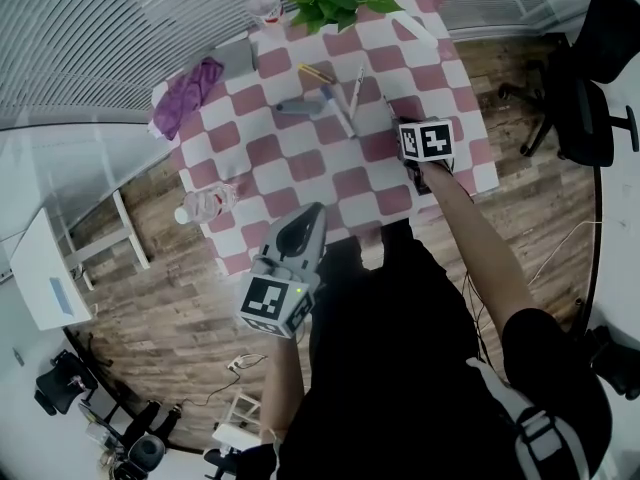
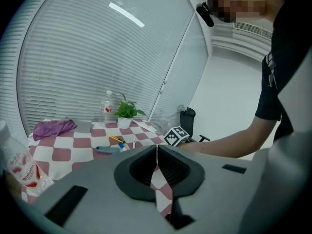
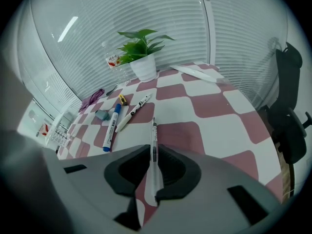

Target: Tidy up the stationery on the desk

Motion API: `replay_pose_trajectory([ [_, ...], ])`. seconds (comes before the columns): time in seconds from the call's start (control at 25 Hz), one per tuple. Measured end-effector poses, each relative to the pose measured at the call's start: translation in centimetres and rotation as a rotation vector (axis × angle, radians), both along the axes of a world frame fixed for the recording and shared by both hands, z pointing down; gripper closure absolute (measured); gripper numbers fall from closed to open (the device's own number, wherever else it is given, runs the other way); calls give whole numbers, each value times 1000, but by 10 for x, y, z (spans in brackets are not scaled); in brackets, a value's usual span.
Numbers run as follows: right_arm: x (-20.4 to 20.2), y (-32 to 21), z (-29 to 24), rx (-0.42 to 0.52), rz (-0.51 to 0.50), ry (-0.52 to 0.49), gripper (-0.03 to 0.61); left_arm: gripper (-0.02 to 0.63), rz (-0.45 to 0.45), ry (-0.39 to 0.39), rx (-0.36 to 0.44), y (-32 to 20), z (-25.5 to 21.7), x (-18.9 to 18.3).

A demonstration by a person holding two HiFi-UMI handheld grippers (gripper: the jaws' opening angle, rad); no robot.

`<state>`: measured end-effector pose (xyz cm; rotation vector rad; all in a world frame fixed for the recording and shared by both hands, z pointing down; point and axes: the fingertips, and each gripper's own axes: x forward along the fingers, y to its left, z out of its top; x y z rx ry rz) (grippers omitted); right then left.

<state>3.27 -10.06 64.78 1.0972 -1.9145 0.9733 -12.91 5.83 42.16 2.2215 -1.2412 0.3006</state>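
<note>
My right gripper (image 3: pixel 152 155) had its jaws pressed together on a clear pen (image 3: pixel 153 130), gripping it by the rear part of the barrel. The rest stuck out ahead, toward the far edge of the table (image 1: pixel 290 183). This was by the right edge, nearer the near right corner. I could not tell whether the pen's tip touched the cloth.

My left gripper (image 2: pixel 157 149) had its jaws fully together with nothing between them. It sat at the near edge, aimed across the table.

Toward the far edge, around the middle, lay a blue marker (image 3: pixel 111 128) and a white marker (image 3: pixel 132 112), close together at an angle. A grey-blue piece (image 3: pixel 101 114) and a yellow one (image 3: pixel 122 99) lay just beyond them.

A plant (image 3: pixel 141 57) stood at the far edge, a purple cloth (image 1: pixel 188 86) lay in the far left corner, and a bottle (image 1: pixel 205 204) lay at the left edge.
</note>
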Motion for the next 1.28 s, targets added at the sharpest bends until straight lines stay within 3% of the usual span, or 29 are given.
replay_pose_trajectory([
  [0.36,-6,-7,-24,96,-10,-18,512,577,-6,1,19,-5,-7,-3],
  [0.88,-72,9,-38,148,-106,-80,500,577,-24,1,32,0,-11,-10],
  [1.28,-114,18,-6,142,-205,8,433,578,-59,-9,20,15,-7,-25],
])
